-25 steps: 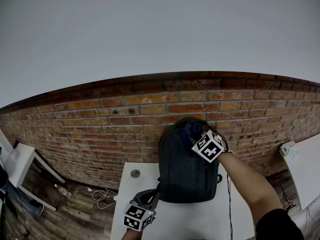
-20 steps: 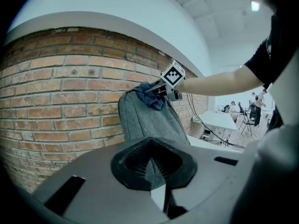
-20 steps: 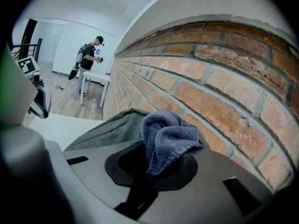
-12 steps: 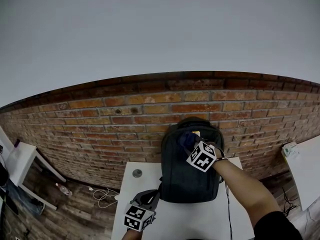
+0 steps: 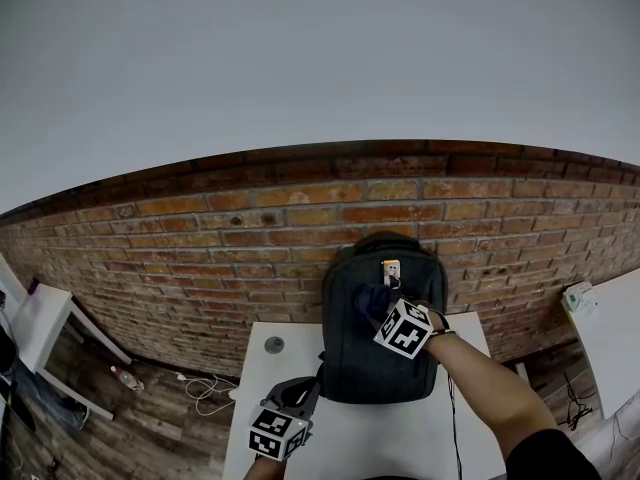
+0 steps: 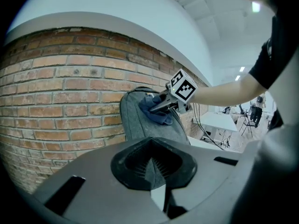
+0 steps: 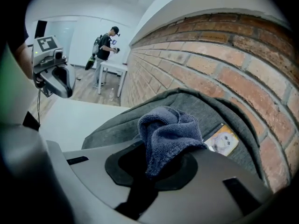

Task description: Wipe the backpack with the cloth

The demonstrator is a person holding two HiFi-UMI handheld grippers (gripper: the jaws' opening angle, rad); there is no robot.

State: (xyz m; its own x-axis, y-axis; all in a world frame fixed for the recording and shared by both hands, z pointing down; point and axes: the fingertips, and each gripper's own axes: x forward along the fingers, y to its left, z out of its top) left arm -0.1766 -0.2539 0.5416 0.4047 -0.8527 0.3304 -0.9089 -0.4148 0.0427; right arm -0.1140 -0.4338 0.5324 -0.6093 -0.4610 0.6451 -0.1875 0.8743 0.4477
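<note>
A dark grey backpack [image 5: 358,356] stands upright on the white table [image 5: 262,370], leaning against the brick wall. My right gripper [image 5: 384,304] is shut on a bunched blue cloth [image 5: 372,298] and presses it to the upper front of the backpack [image 7: 205,110], just below a small yellow tag [image 5: 391,269]. From the right gripper view the cloth [image 7: 167,130] sticks out of the right gripper [image 7: 160,161]. My left gripper [image 5: 298,393] sits low by the backpack's bottom left corner, jaws shut. In the left gripper view the left gripper [image 6: 152,165] faces the backpack [image 6: 139,126] and the cloth [image 6: 157,112].
A small round grey object [image 5: 271,346] lies on the table's far left. Another white table [image 5: 40,320] stands at the left, with cables [image 5: 205,393] and a bottle [image 5: 125,380] on the wooden floor. A person [image 7: 108,45] stands far off.
My right gripper has slid the cloth down from the top of the backpack onto its front, uncovering the yellow tag. The left gripper has stayed put.
</note>
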